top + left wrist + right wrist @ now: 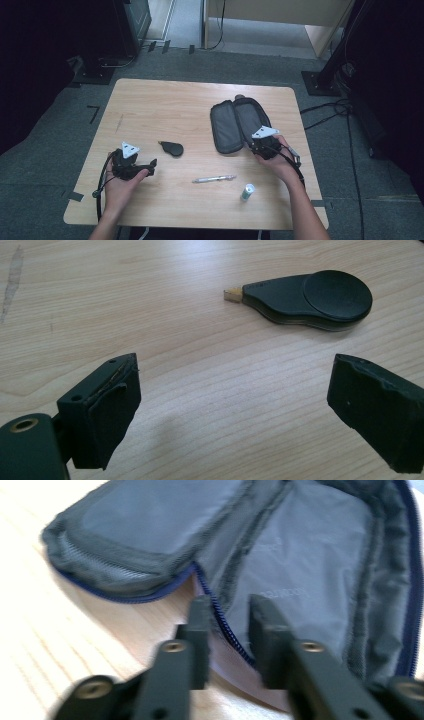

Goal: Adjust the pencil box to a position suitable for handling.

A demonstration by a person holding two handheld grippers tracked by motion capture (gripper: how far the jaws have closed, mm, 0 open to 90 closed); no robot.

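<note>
I count two grippers, and on the table (150, 105) four loose things: one pen, one small tube, one black teardrop-shaped tape dispenser and one open pencil case.

Nearest me in the high view, at the lower right of the table, the small tube (247, 192) lies with its white cap towards the far side and a green band on its body; if it bears any print, it is too small for me to read. Just to its upper left lies the pen (214, 178), silver-grey, lengthwise across the frame.

At the lower left, my left gripper (150, 165) rests low over the wood, jaws spread wide with nothing between them. In the left gripper view the tape dispenser (310, 299) sits beyond the jaws in the upper right, its pale tip pointing to the left of the frame, well apart from both pads. A faint line of lettering runs along its narrow neck, but I cannot make it out.

To the right, my right gripper (227, 630) has its jaws drawn close together, one either side of the blue zip edge at the near end of the pencil case (310, 565); whether the pads actually press the fabric I cannot tell through the blur. The case lies opened flat in the centre right of the high view, two grey halves side by side. A faint printed word shows on the lining, unreadable.
</note>
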